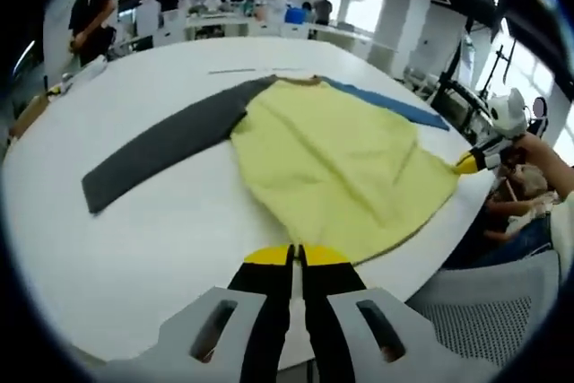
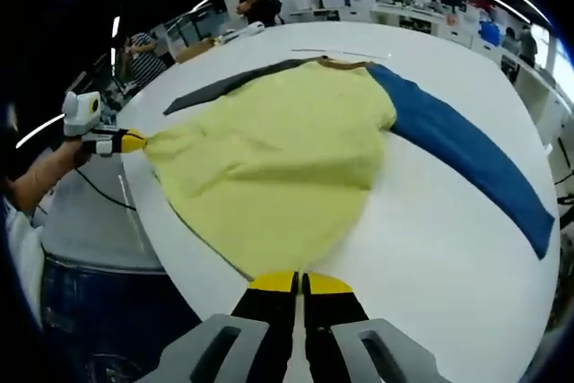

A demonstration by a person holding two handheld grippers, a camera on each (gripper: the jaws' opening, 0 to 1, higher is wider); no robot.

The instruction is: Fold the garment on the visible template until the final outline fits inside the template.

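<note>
Left gripper view: garment lay spread on white bench, centre to right of frame. Yellow body, grey sleeve stretched toward left-centre, blue sleeve toward upper right. Left tool at bottom centre, yellow-tipped jaws pressed together on hem edge of garment, just at bench rim. Right tool seen at right edge, tip touching far corner of yellow hem, held by a hand; whether cloth pinched there, couldn't tell from this view. Template not made out under cloth. Person in dark top stood upper left, other benches & ppl in bkgd.

Right gripper view: same garment filled centre, blue sleeve ran to right edge, grey sleeve toward upper left. Right tool at bottom centre, jaws closed together on yellow hem at bench rim. Left tool at left-centre, yellow tip meeting opposite hem corner, cloth drawn to a point there. Person's jeans & grey shirt lower left beside bench edge.
</note>
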